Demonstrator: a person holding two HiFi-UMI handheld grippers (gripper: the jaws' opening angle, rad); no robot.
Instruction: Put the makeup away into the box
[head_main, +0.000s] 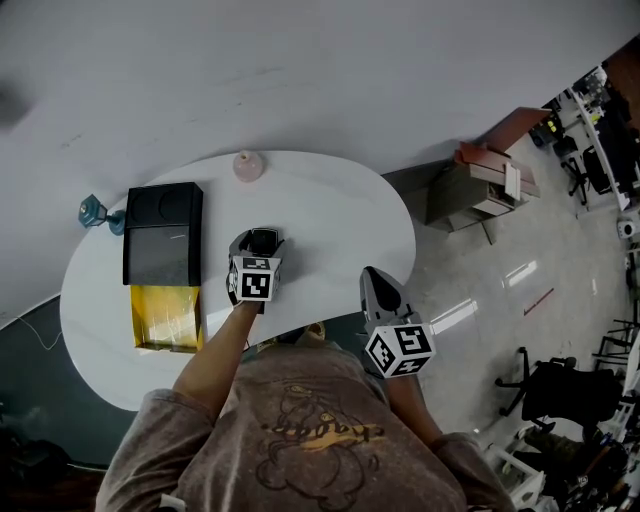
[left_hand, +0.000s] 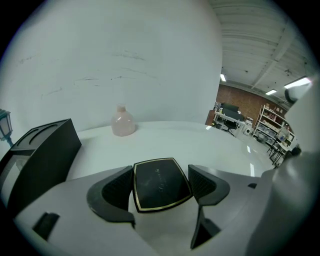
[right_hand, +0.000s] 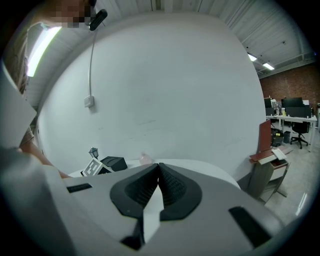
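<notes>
A black makeup compact with a thin gold rim lies flat on the white table. My left gripper is around it, both pads against its sides, so the jaws stand wide. From the head view that gripper is at the table's middle, just right of the black box. The box stands open, with a yellow compartment at its near end. My right gripper hangs over the table's right front edge, jaws shut with nothing between them.
A pale pink bottle stands at the table's far edge, also visible ahead of the left gripper. A small blue lantern-shaped object sits left of the box. A low shelf unit and office chairs stand on the floor at right.
</notes>
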